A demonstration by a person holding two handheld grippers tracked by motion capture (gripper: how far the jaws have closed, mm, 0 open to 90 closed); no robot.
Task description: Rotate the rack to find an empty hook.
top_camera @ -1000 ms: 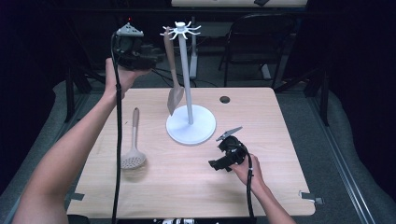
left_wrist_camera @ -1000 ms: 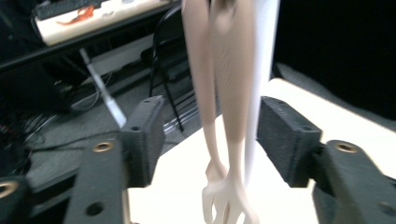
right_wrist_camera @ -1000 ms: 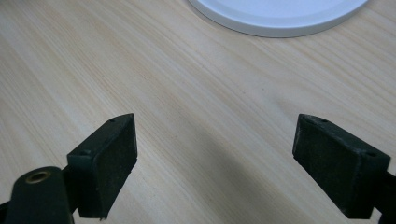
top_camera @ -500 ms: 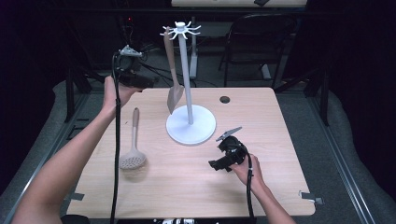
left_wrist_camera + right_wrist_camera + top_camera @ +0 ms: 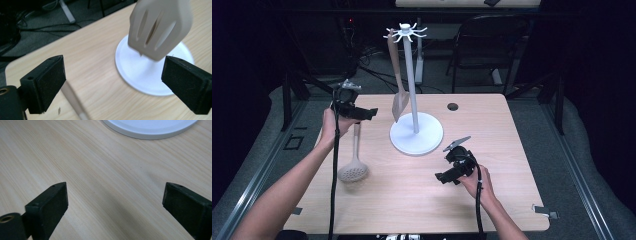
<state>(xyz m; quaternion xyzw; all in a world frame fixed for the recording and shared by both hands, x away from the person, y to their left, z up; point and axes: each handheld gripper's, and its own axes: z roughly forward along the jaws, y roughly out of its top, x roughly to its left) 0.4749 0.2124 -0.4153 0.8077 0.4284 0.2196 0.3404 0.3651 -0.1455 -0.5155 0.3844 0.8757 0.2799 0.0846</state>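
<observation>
just spatula (image 5: 399, 102) on rack (image 5: 416, 135)

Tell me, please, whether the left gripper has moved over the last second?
Yes. The left gripper has come down from beside the top of the rack's pole to low over the skimmer, jaws open.
</observation>
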